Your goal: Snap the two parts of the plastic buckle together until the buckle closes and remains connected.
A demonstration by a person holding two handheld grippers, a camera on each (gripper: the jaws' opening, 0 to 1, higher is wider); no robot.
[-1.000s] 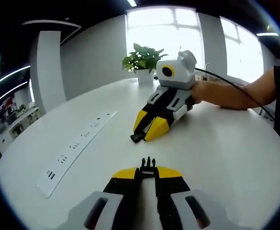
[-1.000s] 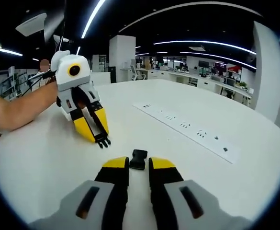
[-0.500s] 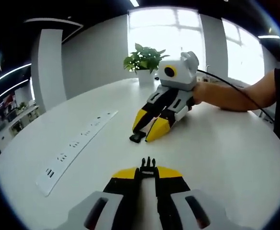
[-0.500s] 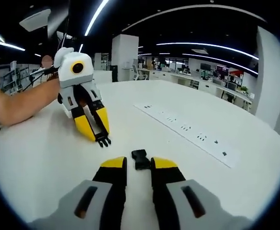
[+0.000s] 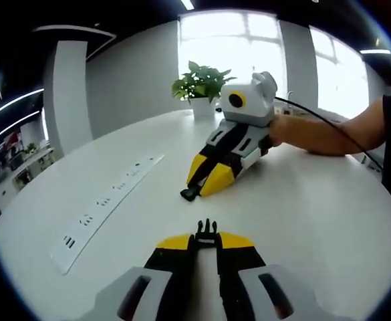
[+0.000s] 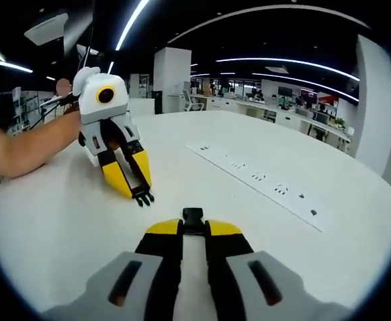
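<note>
An open office surrounds a wide white desk (image 5: 329, 221), with a bright window and a potted plant (image 5: 199, 85) at its far edge in the left gripper view. A long white power strip (image 5: 105, 204) lies flat on the desk and serves as the landmark. In the left gripper view, right of the strip and nearer the camera, the left tongs (image 5: 206, 242) are closed on the pronged buckle part (image 5: 206, 233), whose prongs stick out past the yellow tips. Beyond them and further right of the strip, the right tongs (image 5: 196, 188) rest tips-down on the desk, gripping the socket buckle part (image 5: 190, 194), held by a person's hand (image 5: 282, 128). In the right gripper view, left of the strip (image 6: 258, 179), the left tongs (image 6: 140, 192) point down at the desk with the pronged buckle part (image 6: 143, 197) at their tips. Closer to the strip, the right tongs (image 6: 194, 228) are clamped on the socket buckle part (image 6: 193, 219). The two parts are apart.
</note>
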